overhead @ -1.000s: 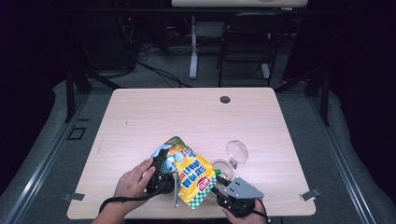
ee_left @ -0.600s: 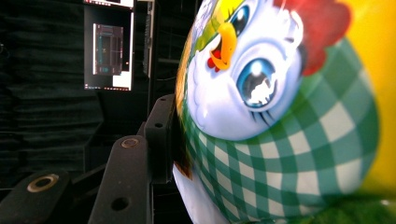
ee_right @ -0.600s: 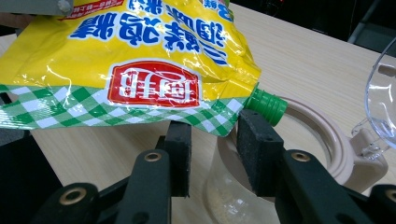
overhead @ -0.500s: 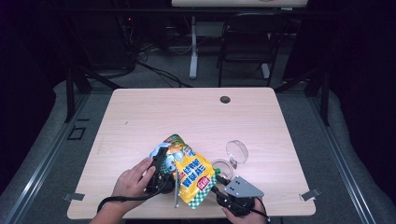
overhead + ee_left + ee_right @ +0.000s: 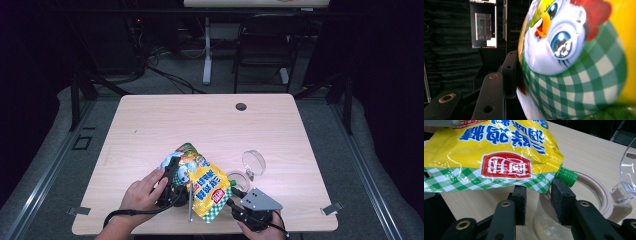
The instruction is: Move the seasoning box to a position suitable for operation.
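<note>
A yellow seasoning pouch (image 5: 207, 187) with a green checked edge and a cartoon chicken hangs tilted over the table's front edge. My left gripper (image 5: 175, 182) is shut on it. In the left gripper view one black finger (image 5: 509, 72) presses against the pouch (image 5: 574, 62), which hides the other finger. The pouch's green screw cap (image 5: 566, 176) points down over the beige rim of a glass jar (image 5: 599, 195). The jar's clear flip lid (image 5: 627, 170) stands open. My right gripper (image 5: 540, 200) sits just below the pouch (image 5: 494, 152), jaws apart, right in front of the jar.
The jar (image 5: 239, 179) and its lid (image 5: 253, 162) stand right of the pouch, near the wooden table's front edge (image 5: 300, 227). A cable hole (image 5: 241, 106) lies at the far side. Chairs and desk legs stand beyond the table.
</note>
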Available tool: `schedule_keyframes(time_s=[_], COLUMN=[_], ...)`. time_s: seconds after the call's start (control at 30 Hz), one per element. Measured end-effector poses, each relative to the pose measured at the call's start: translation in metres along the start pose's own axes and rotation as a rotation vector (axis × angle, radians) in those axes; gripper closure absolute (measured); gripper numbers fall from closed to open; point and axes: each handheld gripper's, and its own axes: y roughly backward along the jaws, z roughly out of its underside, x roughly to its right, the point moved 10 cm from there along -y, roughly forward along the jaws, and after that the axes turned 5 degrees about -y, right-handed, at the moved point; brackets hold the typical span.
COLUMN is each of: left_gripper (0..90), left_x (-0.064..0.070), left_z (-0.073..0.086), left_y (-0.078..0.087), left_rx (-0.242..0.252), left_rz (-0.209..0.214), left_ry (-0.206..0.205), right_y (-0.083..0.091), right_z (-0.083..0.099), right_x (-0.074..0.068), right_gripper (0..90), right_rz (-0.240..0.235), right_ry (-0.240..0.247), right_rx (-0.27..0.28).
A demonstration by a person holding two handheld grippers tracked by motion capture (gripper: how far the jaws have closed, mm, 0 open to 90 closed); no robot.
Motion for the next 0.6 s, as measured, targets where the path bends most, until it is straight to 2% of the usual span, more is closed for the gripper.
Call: schedule_keyframes(time_s=[0.2, 0.37, 0.4, 0.6], left_gripper=[56.1, 56.2, 56.2, 56.2], left_x=[-0.004, -0.005, -0.006, -0.007], left_z=[-0.001, -0.001, -0.002, -0.002], left_y=[0.001, 0.002, 0.002, 0.002], left_rx=[-0.007, -0.011, -0.01, -0.012], left_rz=[-0.007, -0.005, -0.007, -0.009], left_ry=[-0.024, -0.031, -0.032, -0.042], right_y=[0.002, 0.003, -0.006, -0.007], right_z=[0.002, 0.003, -0.007, -0.007], right_x=[0.002, 0.003, -0.003, -0.003], right_gripper=[66.1, 66.1, 66.1, 66.1], right_rz=[0.009, 0.017, -0.036, -0.039], right_ry=[0.006, 0.004, -0.032, -0.037], right_rx=[-0.034, -0.038, 0.095, 0.096])
